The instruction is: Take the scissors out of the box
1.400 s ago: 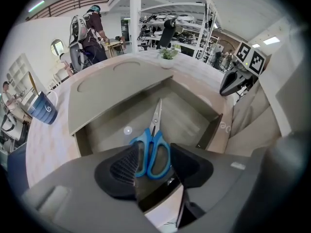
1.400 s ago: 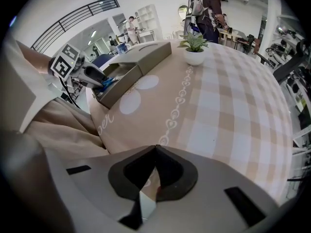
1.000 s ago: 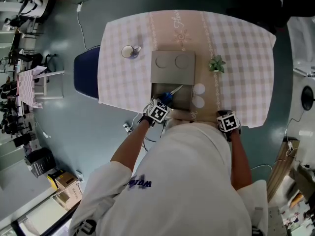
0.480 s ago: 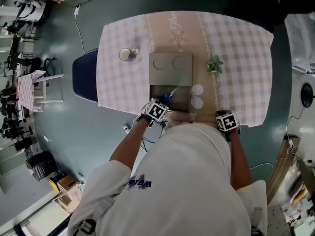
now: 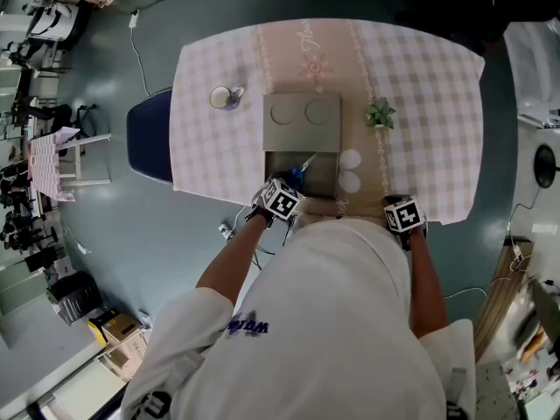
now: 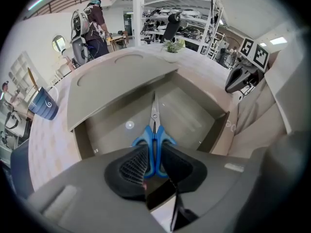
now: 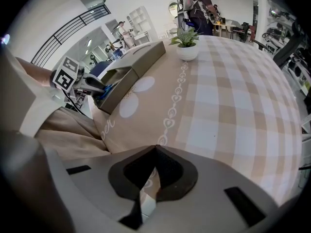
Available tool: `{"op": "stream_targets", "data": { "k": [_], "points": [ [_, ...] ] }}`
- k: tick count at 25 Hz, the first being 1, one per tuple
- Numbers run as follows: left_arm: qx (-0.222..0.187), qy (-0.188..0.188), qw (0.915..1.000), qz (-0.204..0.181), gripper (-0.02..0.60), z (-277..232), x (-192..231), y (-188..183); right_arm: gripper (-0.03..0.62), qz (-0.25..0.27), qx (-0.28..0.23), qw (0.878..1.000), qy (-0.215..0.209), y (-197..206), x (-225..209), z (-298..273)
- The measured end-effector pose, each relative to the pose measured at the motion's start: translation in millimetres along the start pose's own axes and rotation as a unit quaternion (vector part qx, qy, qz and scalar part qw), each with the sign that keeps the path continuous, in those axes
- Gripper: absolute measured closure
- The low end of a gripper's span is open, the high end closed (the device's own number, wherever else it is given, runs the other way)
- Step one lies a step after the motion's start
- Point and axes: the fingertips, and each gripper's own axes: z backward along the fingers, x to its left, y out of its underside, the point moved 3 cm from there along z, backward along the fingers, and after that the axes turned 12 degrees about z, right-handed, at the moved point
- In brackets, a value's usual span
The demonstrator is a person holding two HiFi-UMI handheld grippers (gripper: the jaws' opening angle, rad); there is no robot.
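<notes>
A pair of scissors (image 6: 154, 130) with blue handles and steel blades lies in the open grey box (image 6: 194, 115), blades pointing away from me. In the head view the scissors (image 5: 302, 166) show in the box tray (image 5: 325, 175) near the table's front edge. My left gripper (image 6: 154, 155) reaches steeply down into the box, its black pads shut on the blue handles. In the head view the left gripper (image 5: 282, 201) sits at the box's near edge. My right gripper (image 7: 155, 152) is shut with nothing in it, over the tablecloth at the front right (image 5: 405, 215).
The box lid (image 5: 302, 121) lies flat just beyond the tray. A blue-and-white cup (image 5: 226, 97) stands at the left and a small potted plant (image 5: 381, 113) at the right of the lid. A blue chair (image 5: 150, 134) stands off the table's left side.
</notes>
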Motion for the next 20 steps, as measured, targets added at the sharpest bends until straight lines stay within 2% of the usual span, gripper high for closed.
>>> {"op": "stream_targets", "data": {
  "k": [7,20],
  "points": [
    [-0.008,-0.009,0.9998,-0.014,0.492,0.0,-0.3,1.6,0.591,0.000,-0.001,1.000,0.000,0.1,0.6,-1.0],
    [-0.007,-0.010,0.9998,-0.014,0.494,2.5,-2.3,0.2,0.591,-0.009,-0.008,1.000,0.005,0.9,0.6,0.9]
  ]
}}
